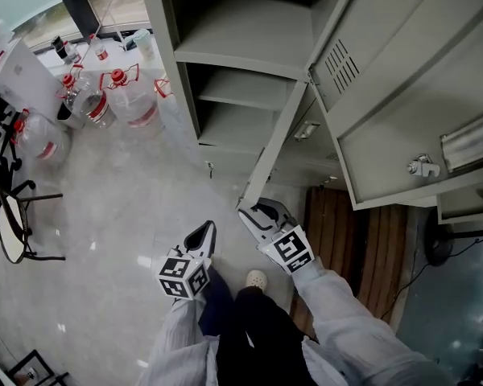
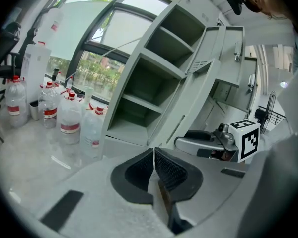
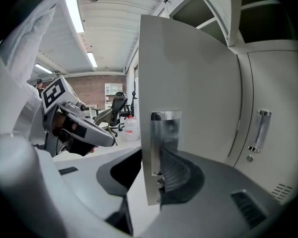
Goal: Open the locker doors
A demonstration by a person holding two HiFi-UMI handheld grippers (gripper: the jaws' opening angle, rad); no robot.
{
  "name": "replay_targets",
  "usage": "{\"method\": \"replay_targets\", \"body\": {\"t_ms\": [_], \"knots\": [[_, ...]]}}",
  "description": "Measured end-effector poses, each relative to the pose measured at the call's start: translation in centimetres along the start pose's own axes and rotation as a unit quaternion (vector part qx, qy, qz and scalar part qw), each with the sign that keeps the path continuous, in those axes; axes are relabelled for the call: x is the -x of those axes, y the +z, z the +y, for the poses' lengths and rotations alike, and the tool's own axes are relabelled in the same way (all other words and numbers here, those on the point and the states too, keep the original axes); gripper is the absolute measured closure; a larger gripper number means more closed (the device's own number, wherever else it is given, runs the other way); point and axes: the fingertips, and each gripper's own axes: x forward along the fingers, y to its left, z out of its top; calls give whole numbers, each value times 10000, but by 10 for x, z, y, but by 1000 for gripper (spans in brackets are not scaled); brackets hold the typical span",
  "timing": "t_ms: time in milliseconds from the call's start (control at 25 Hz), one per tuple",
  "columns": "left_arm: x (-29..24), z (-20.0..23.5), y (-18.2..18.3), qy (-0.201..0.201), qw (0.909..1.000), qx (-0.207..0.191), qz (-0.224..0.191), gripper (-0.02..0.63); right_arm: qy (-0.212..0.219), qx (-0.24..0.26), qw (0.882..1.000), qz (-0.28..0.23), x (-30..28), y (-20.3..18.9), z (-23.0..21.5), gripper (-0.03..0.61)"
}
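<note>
The grey locker (image 1: 241,47) stands with empty shelves showing. Its upper door (image 1: 394,95) hangs wide open to the right. A lower door (image 1: 274,147) stands ajar, seen edge-on. My right gripper (image 1: 253,213) is at that door's free edge. In the right gripper view the door (image 3: 188,73) passes between the jaws of the right gripper (image 3: 151,167), one pad behind the chrome handle (image 3: 165,128), the other on the far face. The left gripper (image 1: 205,236) hangs lower left of the door, shut and empty; its pads meet in the left gripper view (image 2: 153,162).
Several water jugs (image 1: 129,95) with red caps stand on the floor left of the locker. A black chair (image 1: 12,223) is at the far left. Wooden slats (image 1: 346,240) lie below the open upper door, a fan (image 1: 435,244) beside them. A closed neighbouring door (image 3: 260,130) is to the right.
</note>
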Motion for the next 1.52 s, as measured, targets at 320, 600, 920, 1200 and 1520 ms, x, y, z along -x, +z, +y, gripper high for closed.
{"method": "replay_targets", "body": {"t_ms": [320,600,920,1200,1520], "knots": [[-5,-23,-6,42,10000,-29,-34,600,119,-29,9999,14,27,-17,-11,459],[1,-34,-11,116,9999,-42,-45,600,132,-74,9999,9,51,-29,-20,458],[6,-45,-7,135,9998,-14,-129,600,-6,-99,9999,49,67,-38,-29,459],[13,-48,-7,120,9999,-67,-105,600,-286,-257,9992,115,86,-49,-41,460],[18,-54,-10,52,9999,-113,-81,600,-623,-279,9975,193,102,-59,-54,466]]}}
